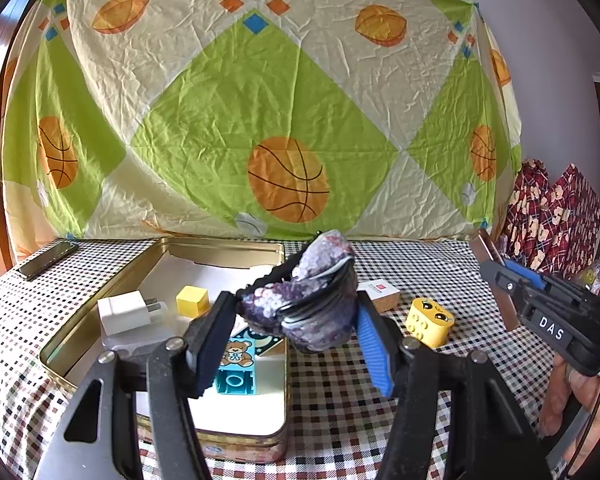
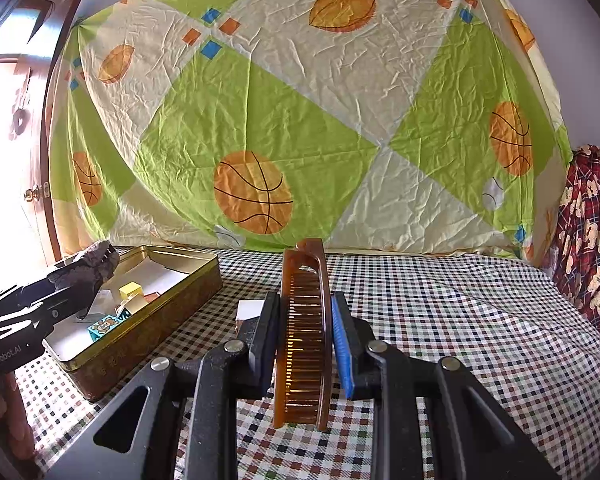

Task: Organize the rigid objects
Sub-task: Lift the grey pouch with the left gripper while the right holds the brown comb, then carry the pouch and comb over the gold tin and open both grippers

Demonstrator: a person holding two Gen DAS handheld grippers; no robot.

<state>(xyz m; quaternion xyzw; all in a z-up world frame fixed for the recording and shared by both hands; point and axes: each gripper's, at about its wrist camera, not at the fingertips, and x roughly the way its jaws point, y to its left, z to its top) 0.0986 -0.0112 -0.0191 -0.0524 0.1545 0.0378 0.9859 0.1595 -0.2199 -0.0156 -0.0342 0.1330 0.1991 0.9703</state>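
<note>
We see a desk [image 1: 440,392] covered in a small checked cloth, with a bedsheet [image 1: 260,100] printed with basketballs hung up behind it.

From the left wrist camera, the left tongs [image 1: 296,320] are closed on a crumpled purple sequined pouch [image 1: 304,300], one black pad on its left and one blue pad on its right. The pouch is held up in the air, over the right-hand edge of an open gold tin box [image 1: 168,252]. Inside the tin lie a white plug charger [image 1: 124,312], a small yellow cube [image 1: 192,300] and a turquoise toy brick with a teddy bear picture [image 1: 236,364]. On the cloth just right of the tin sits a small white box with a cork-coloured side [image 1: 380,294], and near it a yellow toy brick with a cartoon face [image 1: 430,322]. A dark phone [image 1: 48,260] lies at the far left corner of the desk. At the right edge we see the right tongs [image 1: 496,280] from the side, with fingers of the person's hand [image 1: 568,392] below them.

From the right wrist camera, the right tongs [image 2: 306,332] are clamped narrowly on a translucent brown comb [image 2: 304,340], held on edge so its teeth run across between the pads and its length points away from us. It is above the cloth, well right of the tin [image 2: 156,312]. The left tongs [image 2: 80,280] and pouch [image 2: 96,262] appear at the left, above the tin. A red plaid fabric with bears [image 2: 588,240] hangs at the far right.
</note>
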